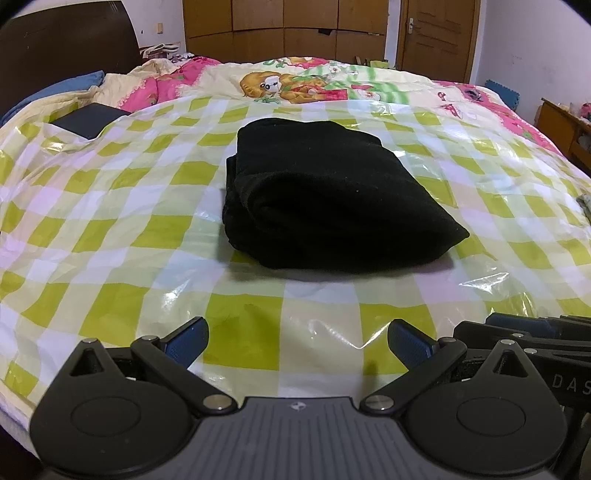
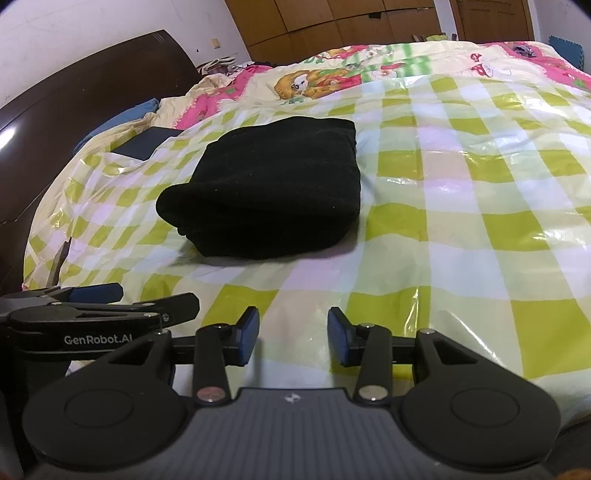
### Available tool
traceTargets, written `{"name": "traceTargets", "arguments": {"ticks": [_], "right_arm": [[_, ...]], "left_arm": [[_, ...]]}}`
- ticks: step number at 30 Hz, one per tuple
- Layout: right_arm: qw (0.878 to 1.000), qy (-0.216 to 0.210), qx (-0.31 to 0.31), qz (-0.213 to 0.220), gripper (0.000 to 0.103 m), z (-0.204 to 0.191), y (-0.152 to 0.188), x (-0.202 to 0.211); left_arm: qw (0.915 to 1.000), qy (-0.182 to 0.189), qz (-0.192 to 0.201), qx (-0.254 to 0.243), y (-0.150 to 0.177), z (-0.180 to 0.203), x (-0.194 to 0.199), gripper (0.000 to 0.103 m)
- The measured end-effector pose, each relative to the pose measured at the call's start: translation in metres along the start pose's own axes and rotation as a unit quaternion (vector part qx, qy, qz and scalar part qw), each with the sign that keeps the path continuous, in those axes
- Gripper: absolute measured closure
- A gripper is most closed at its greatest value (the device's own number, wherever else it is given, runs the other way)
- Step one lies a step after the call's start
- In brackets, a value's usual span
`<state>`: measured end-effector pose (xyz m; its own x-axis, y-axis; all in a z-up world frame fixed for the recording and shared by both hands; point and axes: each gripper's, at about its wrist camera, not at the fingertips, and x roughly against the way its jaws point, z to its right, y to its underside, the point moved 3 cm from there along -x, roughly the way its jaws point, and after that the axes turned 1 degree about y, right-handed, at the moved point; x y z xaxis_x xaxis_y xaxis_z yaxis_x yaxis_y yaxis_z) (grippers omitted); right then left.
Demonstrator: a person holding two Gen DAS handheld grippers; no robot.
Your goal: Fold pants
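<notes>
The black pants (image 1: 325, 192) lie folded into a thick compact bundle on the green-and-white checked plastic sheet (image 1: 110, 229) over the bed. They also show in the right wrist view (image 2: 273, 188), left of centre. My left gripper (image 1: 297, 341) is open and empty, low over the sheet, well short of the bundle. My right gripper (image 2: 293, 334) is open and empty, also short of the bundle. Each gripper shows at the edge of the other's view: the right one (image 1: 532, 332) and the left one (image 2: 110, 302).
A dark flat box (image 1: 90, 120) lies at the sheet's far left corner. A cartoon-print quilt (image 1: 295, 85) covers the far side of the bed. A dark headboard (image 2: 85, 85) stands at the left, wooden wardrobes (image 1: 284, 26) and a door behind.
</notes>
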<state>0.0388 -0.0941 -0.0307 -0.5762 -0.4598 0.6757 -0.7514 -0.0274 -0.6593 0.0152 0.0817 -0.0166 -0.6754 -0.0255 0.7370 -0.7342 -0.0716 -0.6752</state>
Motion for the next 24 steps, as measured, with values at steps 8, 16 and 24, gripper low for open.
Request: {"name": "traceTargets", "arguments": {"ticks": [8,16,24], "right_arm": [[1.000,-0.005,-0.001,-0.001,0.057,0.0008,0.0011,-0.0011],[1.000,-0.005,-0.002,-0.001,0.057,0.0006,0.0016,-0.0012],[1.000,-0.007,-0.003,-0.001,0.057,0.0002,0.0030,-0.0016]], "left_arm": [[1.0000,0.000,-0.003,-0.006,0.0015,0.0021,0.0006,0.000],[0.9999,-0.007,-0.002,-0.011,0.0020,0.0033,0.0016,0.000],[0.9998,-0.012,-0.004,-0.014,0.0030,0.0050,0.0022,0.000]]}}
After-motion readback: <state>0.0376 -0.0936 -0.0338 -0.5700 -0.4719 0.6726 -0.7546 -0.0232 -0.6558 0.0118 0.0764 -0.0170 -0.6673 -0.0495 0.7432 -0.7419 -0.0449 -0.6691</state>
